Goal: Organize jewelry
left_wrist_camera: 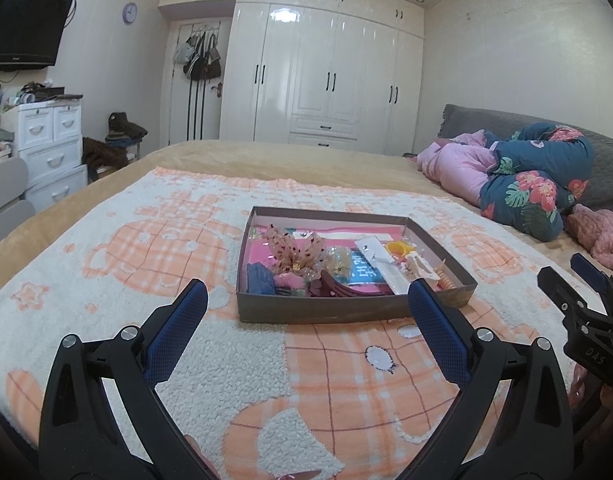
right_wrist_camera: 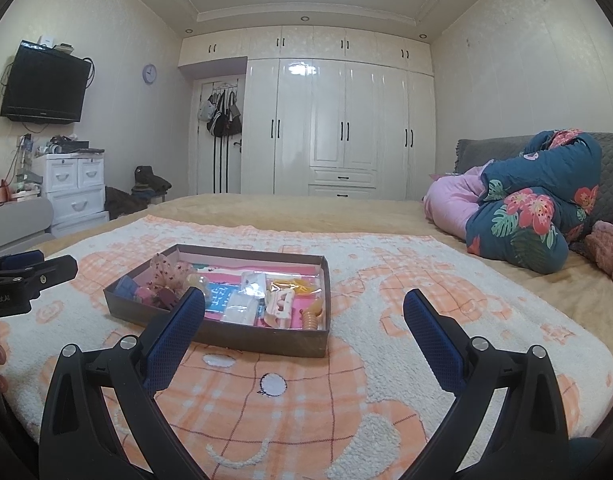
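Shallow jewelry box (left_wrist_camera: 346, 314) sits centre frame on the blanket (left_wrist_camera: 186, 344), long axis left-right, ahead of both spread, empty grippers; left gripper (left_wrist_camera: 306, 300) appears nearer than right gripper (right_wrist_camera: 304, 310).

Both tongs (left_wrist_camera: 306, 292) (right_wrist_camera: 304, 300) apparently agape, empty.

Location: a home bedroom — a bed (right_wrist_camera: 306, 216) with an orange-and-white blanket (right_wrist_camera: 386, 280) and a bundled floral quilt (right_wrist_camera: 530, 208) fills the foreground. Rear wall: floor-to-ceiling white wardrobe (right_wrist_camera: 338, 128). Left side — wall-mounted television (right_wrist_camera: 46, 84), white drawer unit (right_wrist_camera: 74, 188), bags hung on the door (right_wrist_camera: 222, 116).
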The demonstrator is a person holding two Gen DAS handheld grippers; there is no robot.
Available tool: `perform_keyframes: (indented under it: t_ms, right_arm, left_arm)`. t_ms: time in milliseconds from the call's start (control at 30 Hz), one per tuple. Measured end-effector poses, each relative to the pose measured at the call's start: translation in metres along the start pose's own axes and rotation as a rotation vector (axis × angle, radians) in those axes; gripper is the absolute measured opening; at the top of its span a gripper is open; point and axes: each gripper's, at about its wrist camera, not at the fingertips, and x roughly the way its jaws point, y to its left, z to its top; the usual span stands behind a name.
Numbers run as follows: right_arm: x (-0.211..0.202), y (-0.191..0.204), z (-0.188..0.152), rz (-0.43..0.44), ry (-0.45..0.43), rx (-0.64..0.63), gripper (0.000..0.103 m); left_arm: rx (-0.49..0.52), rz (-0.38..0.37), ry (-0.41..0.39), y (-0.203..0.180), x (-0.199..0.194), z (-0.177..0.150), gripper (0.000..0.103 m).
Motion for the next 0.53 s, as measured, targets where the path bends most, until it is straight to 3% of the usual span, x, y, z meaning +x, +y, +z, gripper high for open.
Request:
perform_keyframes:
  t_ms: [167, 300, 367, 467, 533]
  right_arm:
    - [0.008, -0.008, 0.0, -0.026, 0.019, 0.026, 0.097]
    - [0.033, -0.037, 0.005, -0.111, 0.06, 0.056, 0.097]
    - [0.07, -0.066, 0.011, -0.208, 0.156, 0.05, 0.097]
    - [0.128, -0.11, 0.01, -0.347, 0.314, 0.034, 0.097]
    - [0.178, -0.153, 0.005, -0.452, 0.475, 0.029, 0.097]
  left_arm:
    - [-0.025, 0.016, 0.017, 0.009, 0.005, 0.001, 0.092]
    - [-0.086, 0.106, 0.064, 0.041, 0.022, 0.011, 0.092]
    - [-0.137, 0.154, 0.112, 0.069, 0.039, 0.018, 0.092]
    - [-0.245, 0.29, 0.207, 0.135, 0.078, 0.029, 0.092]
    - [-0.296, 0.378, 0.29, 0.173, 0.105, 0.033, 0.092]
